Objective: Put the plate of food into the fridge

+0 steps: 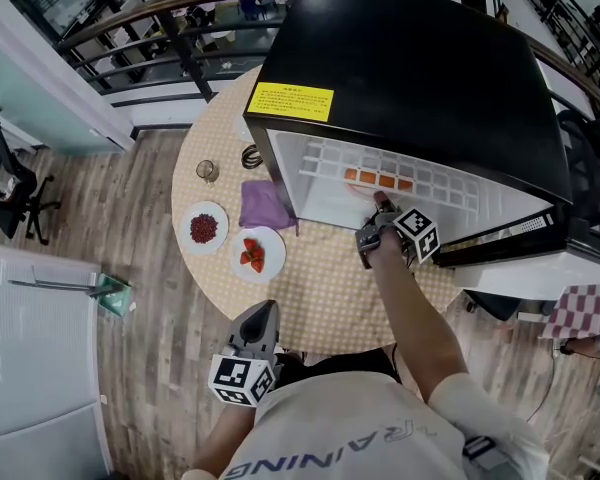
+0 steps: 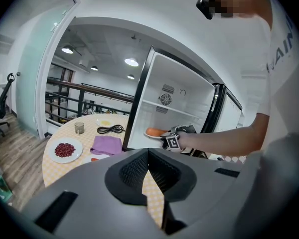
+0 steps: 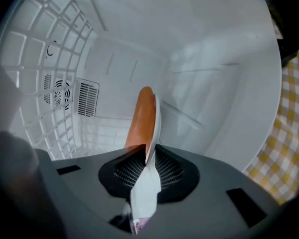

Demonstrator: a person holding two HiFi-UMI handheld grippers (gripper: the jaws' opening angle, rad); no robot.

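Checked yellow cloth covers the round table (image 1: 325,293), where one black fridge (image 1: 410,78) stands open. The right gripper (image 3: 147,153) is closed narrowly on the rim of the white plate (image 3: 157,117), which is held inside the fridge with orange food (image 3: 142,116) on it. The left gripper (image 2: 148,153) is shut and empty, at six o'clock off the table's edge. At nine o'clock from the right gripper are counted one bean dish (image 1: 204,206), one dish of red pieces (image 1: 242,269), one purple cloth (image 1: 265,206), one glass (image 1: 208,171) and one cable (image 1: 252,155). One yellow label (image 1: 291,100) is seen on the fridge top, its print too small to be read.

Left hand-held gripper (image 1: 266,310), right hand-held gripper (image 1: 381,206): grey, black-white marker cubes (image 1: 243,378). White lettered T-shirt (image 1: 310,420).
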